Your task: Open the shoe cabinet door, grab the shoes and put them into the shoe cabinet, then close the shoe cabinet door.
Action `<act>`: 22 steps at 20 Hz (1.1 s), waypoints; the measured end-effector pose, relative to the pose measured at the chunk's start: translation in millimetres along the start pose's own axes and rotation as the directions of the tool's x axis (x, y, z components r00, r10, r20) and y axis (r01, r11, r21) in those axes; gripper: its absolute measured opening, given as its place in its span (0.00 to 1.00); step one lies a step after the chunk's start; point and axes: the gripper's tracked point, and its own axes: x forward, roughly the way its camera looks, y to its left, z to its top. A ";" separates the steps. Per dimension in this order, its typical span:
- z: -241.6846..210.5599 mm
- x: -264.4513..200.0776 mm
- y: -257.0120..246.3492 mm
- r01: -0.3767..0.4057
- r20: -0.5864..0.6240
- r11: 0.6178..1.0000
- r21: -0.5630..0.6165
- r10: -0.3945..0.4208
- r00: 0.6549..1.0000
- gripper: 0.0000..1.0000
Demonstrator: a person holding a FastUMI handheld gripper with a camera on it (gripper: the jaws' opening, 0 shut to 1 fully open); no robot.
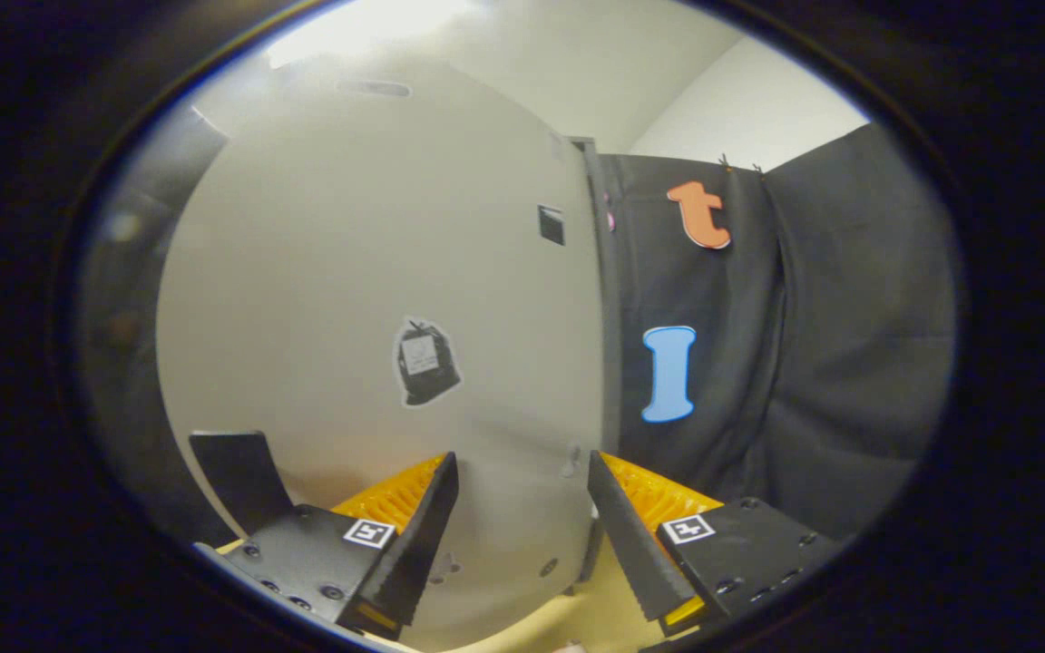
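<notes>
Hand-held gripper (522, 517) facing the shoe cabinet door (377, 299), fingers apart and holding nothing.

I am looking past the spread fingers at the pale door just ahead, a dark sticker (425, 361) on its face. It is looking like a stiff, smooth, light panel; I am judging its right edge (597, 363), beside the black cloth wall (804, 363), the best place to hook.
</notes>
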 end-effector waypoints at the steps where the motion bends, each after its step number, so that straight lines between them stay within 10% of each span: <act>1: -1.4 9.7 17.5 -0.015 0.000 1.000 -0.006 0.015 1.000 0.93; 22: -31.5 124.5 114.0 0.003 -0.041 1.000 0.011 -0.002 0.999 0.92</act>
